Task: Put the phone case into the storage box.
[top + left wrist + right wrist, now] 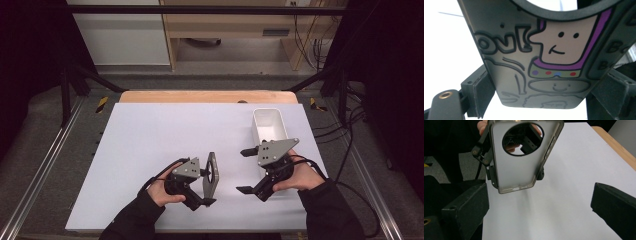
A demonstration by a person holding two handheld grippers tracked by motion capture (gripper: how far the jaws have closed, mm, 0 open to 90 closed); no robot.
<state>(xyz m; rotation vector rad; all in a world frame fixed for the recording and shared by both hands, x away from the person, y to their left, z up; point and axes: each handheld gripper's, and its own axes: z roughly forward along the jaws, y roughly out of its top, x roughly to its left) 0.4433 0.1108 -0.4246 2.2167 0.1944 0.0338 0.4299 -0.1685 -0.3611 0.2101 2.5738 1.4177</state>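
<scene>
A grey phone case with a round camera hole stands upright above the white table top, edge-on in the high view. My left gripper is shut on it, one pad on each long edge. The left gripper view brings the case close: a printed cartoon face with purple outline and coloured dots, clamped between the gripper pads. Seen from the right gripper view, the case's plain inner side faces me, a hand showing behind the hole. My right gripper stands open and empty to the case's right.
A white rectangular bin sits at the back right of the white sheet, just beyond my right gripper. The table's wooden far edge runs behind it. Metal frame rails flank both sides.
</scene>
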